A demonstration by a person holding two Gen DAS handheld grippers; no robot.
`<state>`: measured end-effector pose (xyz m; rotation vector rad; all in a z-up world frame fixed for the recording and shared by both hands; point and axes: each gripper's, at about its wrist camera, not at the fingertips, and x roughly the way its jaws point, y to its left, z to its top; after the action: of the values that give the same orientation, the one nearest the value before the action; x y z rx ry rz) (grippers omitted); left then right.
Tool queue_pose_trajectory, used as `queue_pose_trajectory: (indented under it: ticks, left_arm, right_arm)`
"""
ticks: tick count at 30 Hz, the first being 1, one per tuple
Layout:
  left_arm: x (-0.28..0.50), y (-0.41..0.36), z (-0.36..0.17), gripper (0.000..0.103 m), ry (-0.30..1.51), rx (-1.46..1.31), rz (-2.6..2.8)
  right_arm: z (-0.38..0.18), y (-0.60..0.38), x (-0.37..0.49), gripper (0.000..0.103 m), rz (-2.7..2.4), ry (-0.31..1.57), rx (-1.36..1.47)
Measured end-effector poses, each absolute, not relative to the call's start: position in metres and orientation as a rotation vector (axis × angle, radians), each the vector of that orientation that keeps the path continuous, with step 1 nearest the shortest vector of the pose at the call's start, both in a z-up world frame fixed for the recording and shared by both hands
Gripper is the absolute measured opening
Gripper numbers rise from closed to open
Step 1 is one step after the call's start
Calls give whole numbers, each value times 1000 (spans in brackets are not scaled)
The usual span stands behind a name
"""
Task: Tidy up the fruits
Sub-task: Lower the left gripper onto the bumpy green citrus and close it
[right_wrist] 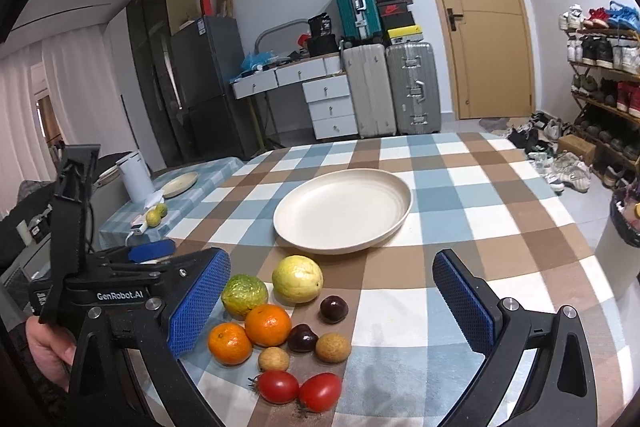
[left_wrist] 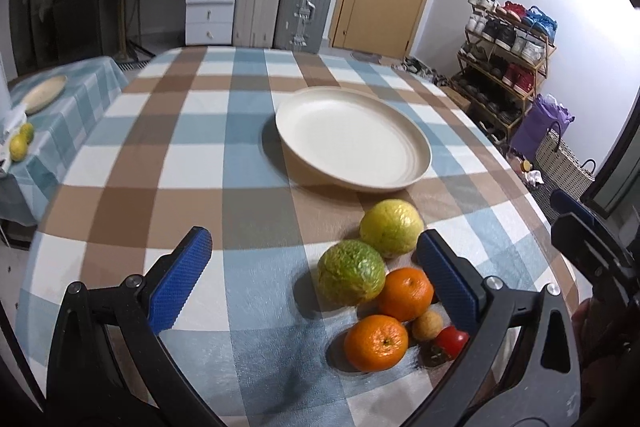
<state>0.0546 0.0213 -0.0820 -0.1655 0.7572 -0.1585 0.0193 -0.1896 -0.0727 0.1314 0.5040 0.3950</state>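
Fruit lies clustered on a blue, brown and white checked tablecloth [right_wrist: 460,187], just on the near side of an empty cream plate [right_wrist: 342,211] that serves as the scene's centrepiece. Closest to the plate's near rim sit a yellow guava [right_wrist: 297,279] and, left of it, a green guava [right_wrist: 244,295]. Nearer the cameras than those come two oranges [right_wrist: 267,325], touching each other, then two dark plums [right_wrist: 333,309], two tan longans [right_wrist: 333,347] and, farthest from the plate, two red cherry tomatoes [right_wrist: 320,391] side by side.

Both handheld tools hover on the near side of the plate with nothing between their blue pads. The left gripper [left_wrist: 316,279] has its jaws spread wide, and in its own view the guavas and oranges lie just inside its right-hand finger. The right gripper [right_wrist: 332,299] is likewise spread apart, with the whole pile showing between its fingers. A person's hand [right_wrist: 48,351] grasps the left tool's handle, seen from the right wrist view.

Well left of the plate, a side table [right_wrist: 208,179] carries a second plate [right_wrist: 180,185] and two small citrus fruits [right_wrist: 156,215].
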Motion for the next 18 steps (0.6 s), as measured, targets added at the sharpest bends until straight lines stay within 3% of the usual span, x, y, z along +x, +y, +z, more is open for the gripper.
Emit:
queue_pose_trajectory:
  ticks: [9, 14, 18]
  left_arm:
    - [75, 28, -111, 101, 847, -256, -256]
    - [87, 30, -124, 88, 890, -317, -326]
    - [94, 30, -130, 69, 917, -356, -386]
  right_arm:
    - [-90, -186, 36, 103, 413, 541, 129]
    - [-97, -186, 45, 103, 412, 564, 139]
    - [-101, -186, 49, 103, 414, 574, 146]
